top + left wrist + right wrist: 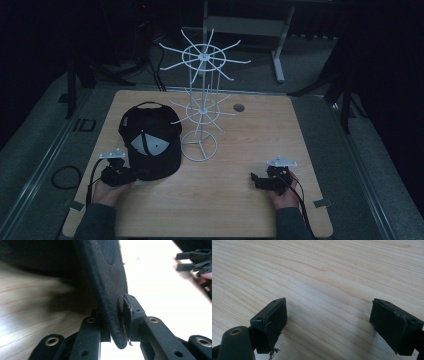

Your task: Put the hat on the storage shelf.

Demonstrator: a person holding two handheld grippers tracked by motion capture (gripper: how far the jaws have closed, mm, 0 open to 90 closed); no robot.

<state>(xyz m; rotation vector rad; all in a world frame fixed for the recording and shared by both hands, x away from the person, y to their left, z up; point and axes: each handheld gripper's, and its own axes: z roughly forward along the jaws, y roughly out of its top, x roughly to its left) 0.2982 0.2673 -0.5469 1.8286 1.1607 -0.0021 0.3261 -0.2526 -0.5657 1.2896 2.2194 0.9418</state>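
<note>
A black cap (150, 140) with a grey patch on top lies at the left of the wooden table (235, 200). My left gripper (134, 175) reaches in from the cap's near left side. In the left gripper view its jaws stand on either side of the cap's brim (107, 290), with the left gripper (115, 322) pads pressed against the fabric. My right gripper (255, 179) rests low at the near right of the table, pointing left. Its jaws stand wide apart over bare wood in the right gripper view, with nothing between the right gripper (329, 315) fingers.
A white wire rack (200, 100) with two tiers of hooks stands on a ring base just right of the cap. A round cable hole (238, 107) sits at the table's far edge. Dark floor and metal stands surround the table.
</note>
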